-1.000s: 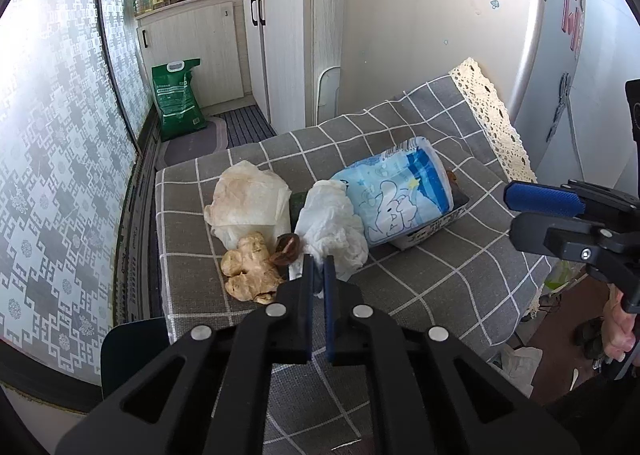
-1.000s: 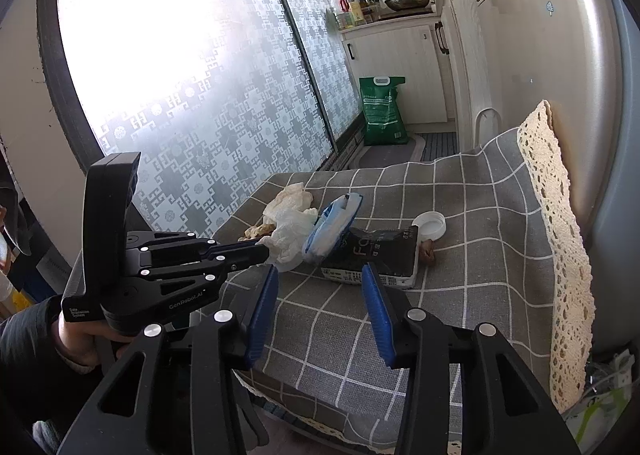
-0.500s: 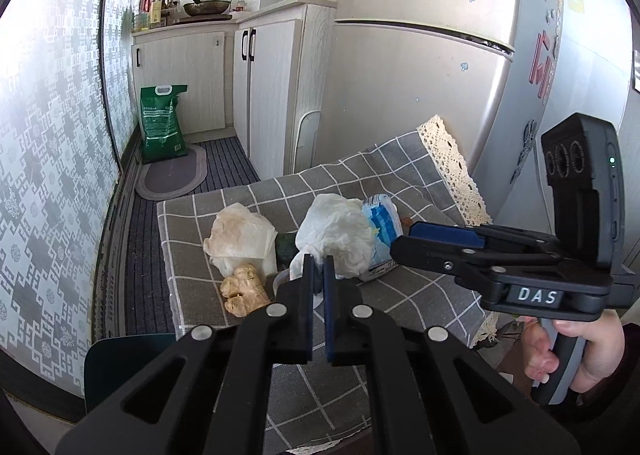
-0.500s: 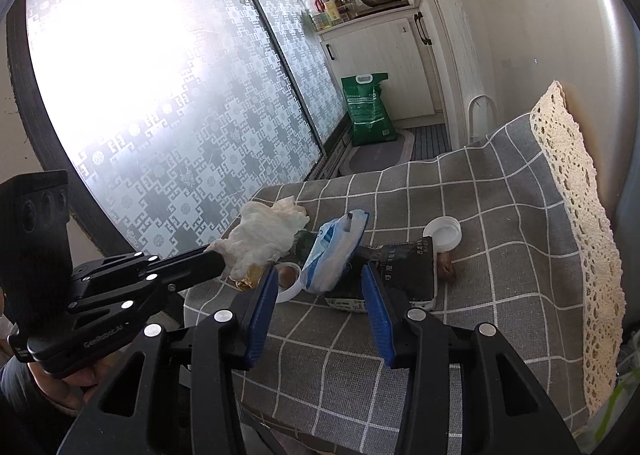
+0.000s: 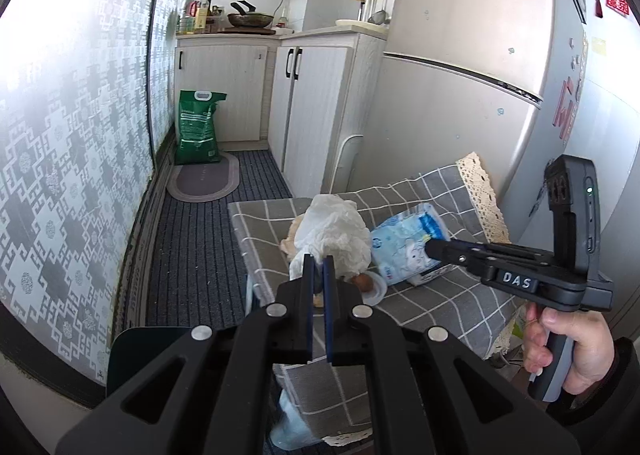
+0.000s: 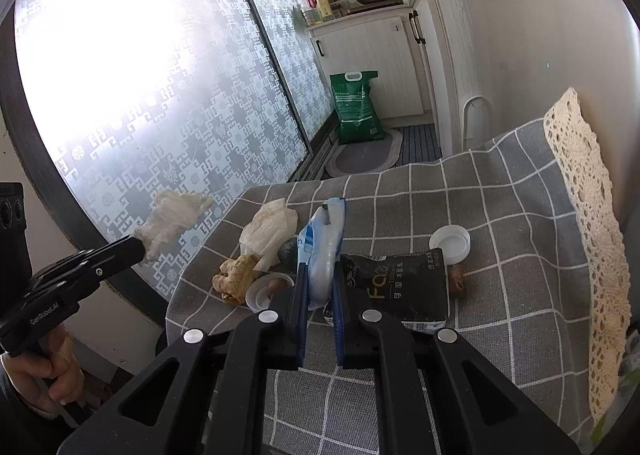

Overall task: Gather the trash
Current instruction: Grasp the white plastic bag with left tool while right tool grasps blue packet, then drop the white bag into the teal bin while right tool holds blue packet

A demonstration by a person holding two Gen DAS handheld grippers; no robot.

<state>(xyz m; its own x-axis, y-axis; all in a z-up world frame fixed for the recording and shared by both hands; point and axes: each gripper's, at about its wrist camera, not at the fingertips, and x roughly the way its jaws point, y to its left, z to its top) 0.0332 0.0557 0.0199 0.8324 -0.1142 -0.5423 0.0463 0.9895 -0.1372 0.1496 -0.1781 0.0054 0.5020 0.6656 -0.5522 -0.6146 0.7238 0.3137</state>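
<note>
The left claw (image 5: pixel 318 260) is clamped on a crumpled white tissue (image 5: pixel 334 233), lifted clear of the checked worktop (image 6: pixel 520 215). The right claw (image 6: pixel 320 269) has closed on the blue-and-white plastic packet (image 6: pixel 324 243) — beside the black pouch (image 6: pixel 404 287), ginger (image 6: pixel 236 275) further left.

**Colours and patterns on record**

Tablecloth (image 6: pixel 500 191): grey, white grid, cream lace edging. Crumpled tissue (image 5: pixel 334 233): white. Tissue pack (image 5: pixel 408 245): pale blue and white. Pouch (image 6: pixel 404 291): black, grey lettering. Ginger root (image 6: pixel 236 275): tan. Rice sack (image 6: pixel 356 107): green. Sliding door (image 6: pixel 140 75): frosted, geometric motif. Gripper pads (image 6: pixel 301 319): blue.

cap (image 6: pixel 449 242) lies right of pouch (image 6: pixel 404 287) on tablecloth (image 6: pixel 516 215).
</note>
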